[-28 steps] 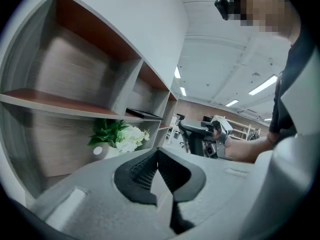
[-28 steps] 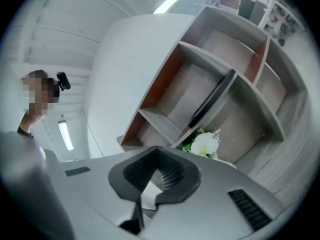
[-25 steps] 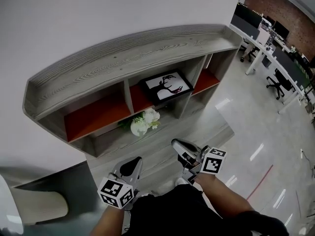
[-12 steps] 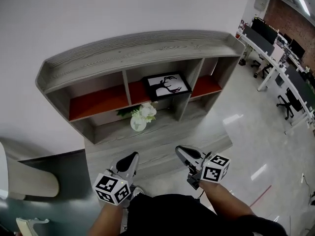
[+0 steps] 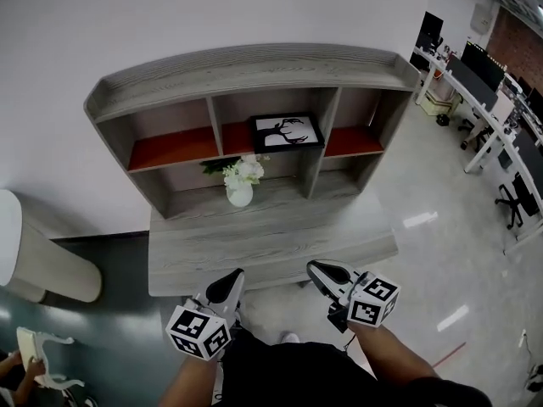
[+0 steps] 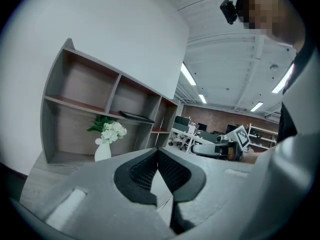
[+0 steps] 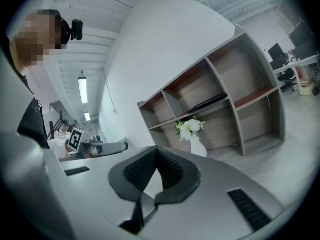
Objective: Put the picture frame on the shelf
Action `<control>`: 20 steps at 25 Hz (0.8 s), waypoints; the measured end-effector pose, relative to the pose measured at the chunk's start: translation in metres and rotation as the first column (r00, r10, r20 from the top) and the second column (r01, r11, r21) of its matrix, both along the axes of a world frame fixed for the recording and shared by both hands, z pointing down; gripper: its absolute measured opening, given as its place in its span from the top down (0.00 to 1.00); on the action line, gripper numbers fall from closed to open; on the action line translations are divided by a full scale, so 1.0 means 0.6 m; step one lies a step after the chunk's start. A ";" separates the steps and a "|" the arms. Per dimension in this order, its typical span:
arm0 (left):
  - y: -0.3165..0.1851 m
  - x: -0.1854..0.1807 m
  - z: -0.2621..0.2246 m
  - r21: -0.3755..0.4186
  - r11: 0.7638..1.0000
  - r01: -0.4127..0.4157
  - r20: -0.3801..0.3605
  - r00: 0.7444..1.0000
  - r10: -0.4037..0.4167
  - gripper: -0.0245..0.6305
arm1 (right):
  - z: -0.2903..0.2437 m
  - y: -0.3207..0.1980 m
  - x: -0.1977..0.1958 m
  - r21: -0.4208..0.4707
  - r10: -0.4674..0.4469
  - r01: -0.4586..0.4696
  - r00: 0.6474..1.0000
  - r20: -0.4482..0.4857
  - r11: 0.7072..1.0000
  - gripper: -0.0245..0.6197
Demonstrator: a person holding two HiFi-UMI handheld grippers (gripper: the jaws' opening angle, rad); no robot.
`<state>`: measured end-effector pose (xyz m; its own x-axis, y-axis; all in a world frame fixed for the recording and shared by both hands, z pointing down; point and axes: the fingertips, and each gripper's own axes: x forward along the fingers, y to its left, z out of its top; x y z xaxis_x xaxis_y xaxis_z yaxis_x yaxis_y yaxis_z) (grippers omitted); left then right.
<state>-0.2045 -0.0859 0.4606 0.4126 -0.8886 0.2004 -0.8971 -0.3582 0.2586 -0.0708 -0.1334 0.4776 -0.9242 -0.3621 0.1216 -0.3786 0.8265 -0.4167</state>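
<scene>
Picture frame (image 5: 286,131): lying on the red board in the middle upper compartment of the shelf (image 5: 254,64), above a vase of white flowers (image 5: 239,185); left tool (image 5: 227,282) and right tool (image 5: 322,271): jaws pressed together, empty, well apart from the shelf.

Shelf (image 5: 254,64) of grey, matt, grained wood; floor (image 5: 450,227) glossy, mirror-smooth; vase (image 5: 240,197) smooth white; left tongs (image 6: 158,149) matt grey plastic.
</scene>
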 end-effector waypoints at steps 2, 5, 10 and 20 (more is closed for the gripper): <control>0.023 0.016 0.005 -0.003 1.000 0.017 0.007 1.000 -0.017 0.95 | 0.010 0.013 0.016 0.005 -0.008 0.008 1.000 -0.014 1.000 0.94; 0.054 0.032 0.013 -0.019 0.999 0.037 0.016 0.999 -0.036 0.95 | 0.015 0.027 0.034 0.005 -0.015 0.015 1.000 -0.016 1.000 0.94; 0.076 0.036 0.010 -0.027 0.998 0.051 0.023 0.998 -0.051 0.95 | 0.008 0.042 0.047 -0.026 -0.001 0.002 1.000 0.017 1.000 0.94; 0.088 0.004 -0.012 -0.018 1.000 -0.004 0.075 0.997 0.005 0.95 | -0.018 0.067 0.003 0.060 0.016 -0.014 0.999 -0.030 0.998 0.94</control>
